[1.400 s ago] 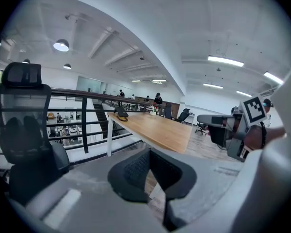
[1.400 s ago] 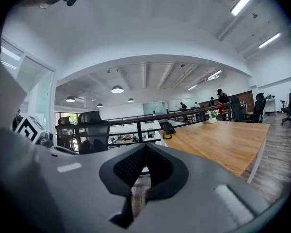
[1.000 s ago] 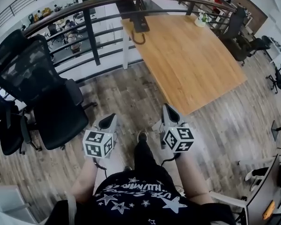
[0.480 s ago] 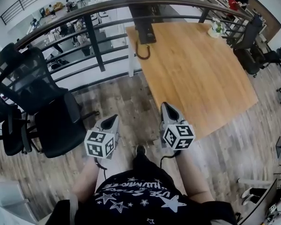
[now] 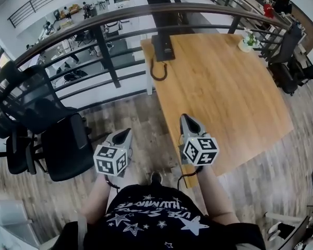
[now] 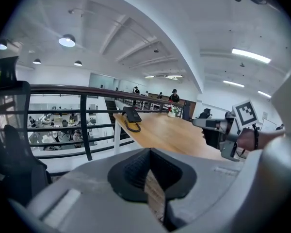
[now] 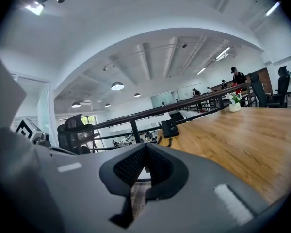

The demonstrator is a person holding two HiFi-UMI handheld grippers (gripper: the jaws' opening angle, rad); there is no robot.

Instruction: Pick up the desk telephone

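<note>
The black desk telephone sits at the far end of the light wooden bench, beside the dark metal railing. Over the last second the bench has drawn nearer. On the left gripper and right gripper the fingers are pressed together and empty, well short of the telephone. The approach is not finished.

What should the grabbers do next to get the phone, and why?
Probably carry both forward along the table first. The desk telephone sits at its far corner by the railing, while the left gripper and right gripper hang near the table's near end, jaws together, empty.
</note>
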